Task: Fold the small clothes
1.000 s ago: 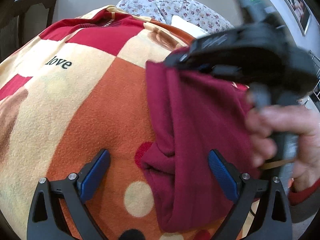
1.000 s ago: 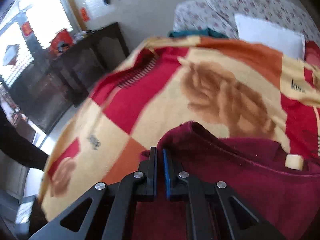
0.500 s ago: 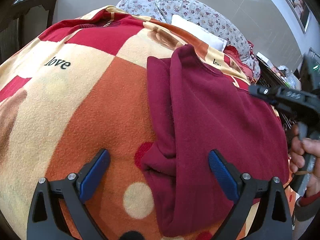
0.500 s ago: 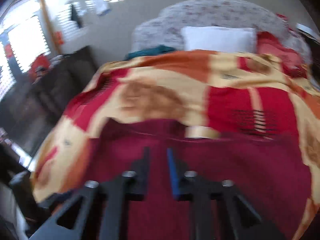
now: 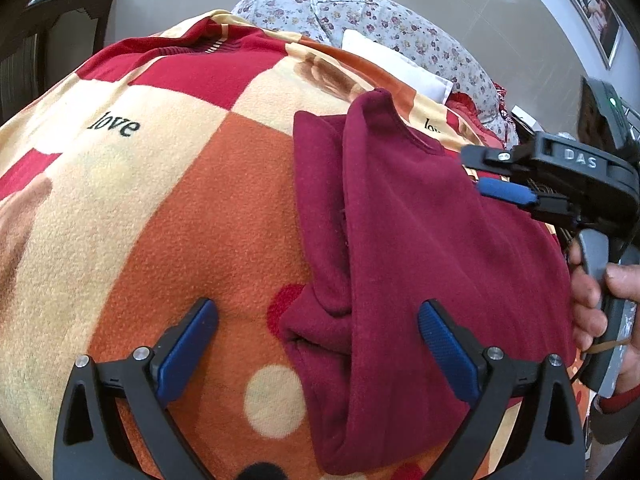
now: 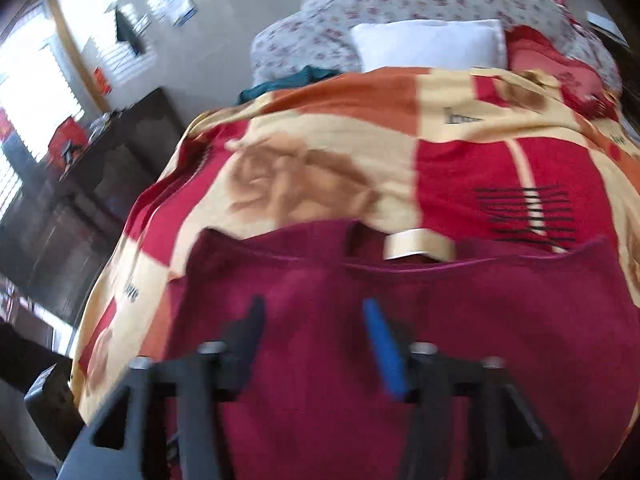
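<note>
With both the left gripper and right gripper spread open and empty, the maroon top's far right edge deserved a firm, square pinch.

Dark maroon knit top, plain, w/ cream neck label. Fleece blanket: orange, cream & red checks, cream dots, brown roses, black "love" txt. Bolster cushions: grey-white w/ small purple-red florals. Plain white pillow. Gripper pads blue, frames black.

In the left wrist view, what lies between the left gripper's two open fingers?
The folded edge of the maroon top and a strip of the patterned blanket with a cream dot lie between the left gripper fingers.
</note>
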Demonstrator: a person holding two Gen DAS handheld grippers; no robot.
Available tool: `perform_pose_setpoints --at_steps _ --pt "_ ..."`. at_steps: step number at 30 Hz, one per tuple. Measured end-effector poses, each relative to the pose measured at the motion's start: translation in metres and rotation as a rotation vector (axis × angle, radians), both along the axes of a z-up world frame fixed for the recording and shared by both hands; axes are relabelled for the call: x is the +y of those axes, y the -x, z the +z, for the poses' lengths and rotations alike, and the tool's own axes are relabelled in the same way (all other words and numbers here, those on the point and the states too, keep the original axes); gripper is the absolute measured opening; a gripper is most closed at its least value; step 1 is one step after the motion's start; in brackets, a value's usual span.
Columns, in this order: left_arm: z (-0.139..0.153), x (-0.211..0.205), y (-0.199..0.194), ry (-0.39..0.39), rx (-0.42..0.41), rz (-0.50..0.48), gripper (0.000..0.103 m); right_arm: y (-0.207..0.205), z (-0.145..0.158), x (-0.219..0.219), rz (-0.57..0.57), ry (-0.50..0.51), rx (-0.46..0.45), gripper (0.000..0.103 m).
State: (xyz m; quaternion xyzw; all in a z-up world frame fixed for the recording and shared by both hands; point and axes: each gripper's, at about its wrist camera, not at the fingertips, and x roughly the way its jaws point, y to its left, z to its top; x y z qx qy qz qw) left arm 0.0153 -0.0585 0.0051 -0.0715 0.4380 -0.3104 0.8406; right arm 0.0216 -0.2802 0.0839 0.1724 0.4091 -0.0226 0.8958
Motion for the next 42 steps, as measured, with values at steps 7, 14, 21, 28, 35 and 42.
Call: perform_pose_setpoints --at_steps 7,14,21,28,35,42 --pt "0.000 -0.001 0.001 -0.001 0.000 0.001 0.100 -0.015 -0.026 -0.001 -0.054 0.020 0.071 0.062" --pt "0.001 -0.001 0.001 -0.003 0.005 0.002 0.101 -0.023 0.014 0.045 0.088 -0.020 0.062 0.073" --pt "-0.001 0.006 0.008 0.029 0.019 0.000 0.101 -0.078 0.003 0.106 0.210 0.109 0.238 0.081" --pt "-0.003 0.011 0.004 0.068 0.040 -0.004 0.103 -0.108 -0.035 0.123 0.241 0.221 0.358 0.079" --pt "0.000 0.007 0.009 0.056 0.014 -0.001 0.103 -0.068 -0.014 0.096 0.242 0.170 0.199 0.016" --pt "0.029 -0.012 0.040 0.149 0.044 -0.148 0.046 0.006 0.043 0.046 0.225 0.062 0.002 0.014"
